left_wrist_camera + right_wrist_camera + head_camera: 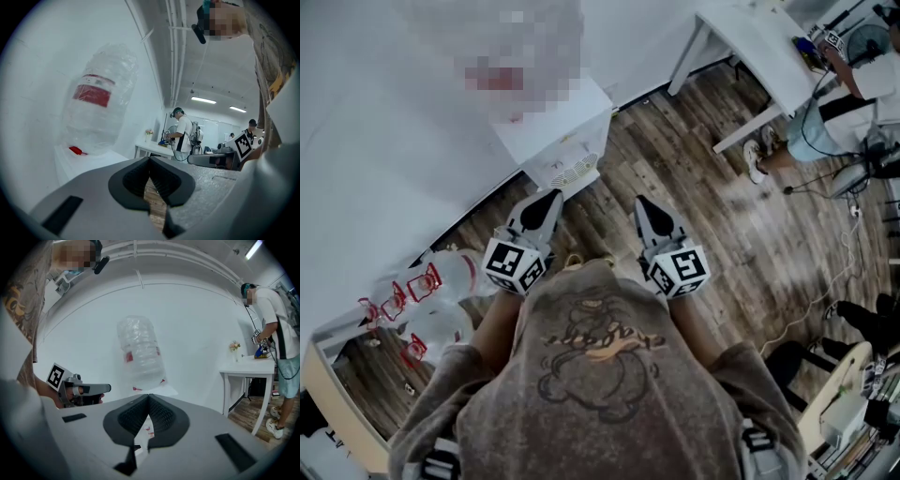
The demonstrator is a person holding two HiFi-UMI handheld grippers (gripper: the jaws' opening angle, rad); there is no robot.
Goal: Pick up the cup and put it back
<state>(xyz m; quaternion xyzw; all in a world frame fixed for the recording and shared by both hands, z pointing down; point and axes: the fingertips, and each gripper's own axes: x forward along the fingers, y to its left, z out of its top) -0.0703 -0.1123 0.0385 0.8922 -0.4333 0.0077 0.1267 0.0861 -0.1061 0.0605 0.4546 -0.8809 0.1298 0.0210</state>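
Facing crinkly clear jug point(101, 101): left gripper point(150, 161), right gripper point(149, 397), ribbed jaws together

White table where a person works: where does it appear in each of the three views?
Head view: white table, top right corner.
Left gripper view: the table, small, near the centre.
Right gripper view: the table at the right edge, mid-height.
Shared landmark: the white-shirted person standing beside it.

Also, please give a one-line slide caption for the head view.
Left gripper and right gripper, both shut and empty, held over the wooden floor before a white water dispenser.
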